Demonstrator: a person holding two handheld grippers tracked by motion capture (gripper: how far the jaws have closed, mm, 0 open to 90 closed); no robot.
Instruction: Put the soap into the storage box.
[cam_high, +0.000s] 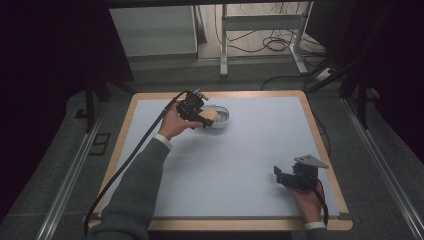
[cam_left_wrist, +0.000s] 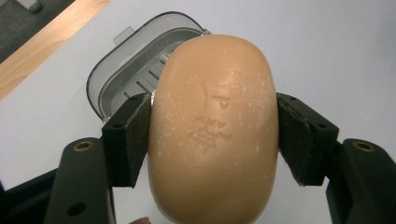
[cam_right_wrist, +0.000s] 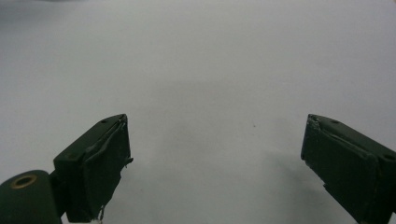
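I'm holding the soap bar (cam_left_wrist: 212, 135) between my left gripper (cam_left_wrist: 214, 135)'s fingers, just over the grey soap dish (cam_left_wrist: 119, 74); next I'm lowering it in gently. Right gripper (cam_right_wrist: 215, 161)'s fingers are resting wide.

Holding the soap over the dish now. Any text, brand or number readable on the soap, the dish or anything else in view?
Soap: a stamped mark in the middle of its face, too worn and smeared to read.
Dish: no text to be seen.
Left gripper, right gripper and table: no labels or numbers visible.
Nothing legible in any view.
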